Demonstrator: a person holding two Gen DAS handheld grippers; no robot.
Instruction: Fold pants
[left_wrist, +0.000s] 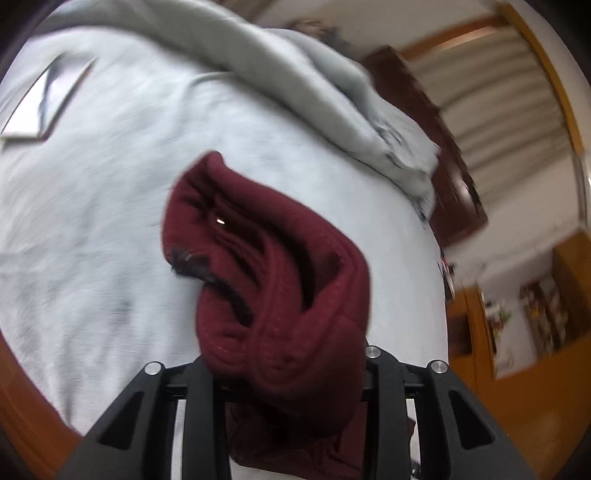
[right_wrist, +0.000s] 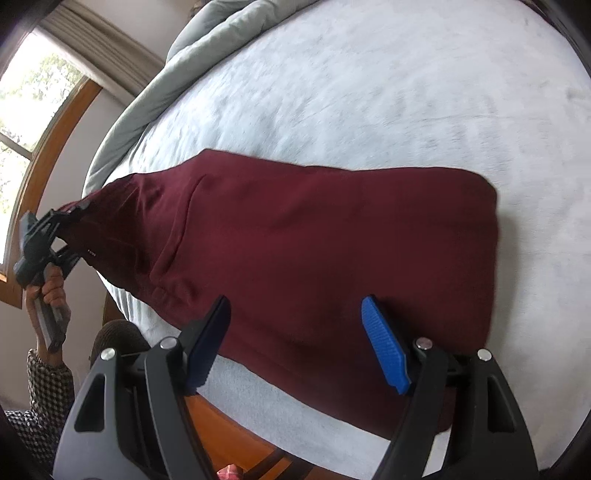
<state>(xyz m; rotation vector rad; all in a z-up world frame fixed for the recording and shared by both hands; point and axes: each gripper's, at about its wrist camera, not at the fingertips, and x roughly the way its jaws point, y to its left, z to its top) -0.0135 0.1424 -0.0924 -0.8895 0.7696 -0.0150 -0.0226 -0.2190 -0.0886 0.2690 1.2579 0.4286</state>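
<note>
Left gripper (right_wrist: 70, 229) jaws clamp bunched maroon knit pants (right_wrist: 314, 266); right gripper (right_wrist: 295, 343) jaws wide.

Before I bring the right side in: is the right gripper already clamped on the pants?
No: the right gripper stands open above the maroon pants, with both pads clear of the cloth.

Left hand-held gripper (right_wrist: 79, 229) clamped and raised; right hand-held gripper (right_wrist: 295, 347) gapes, angled downward.

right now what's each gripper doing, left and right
Left gripper: closed on one end of the maroon pants, lifting it.
Right gripper: open, fingers over the pants, holding nothing.
</note>
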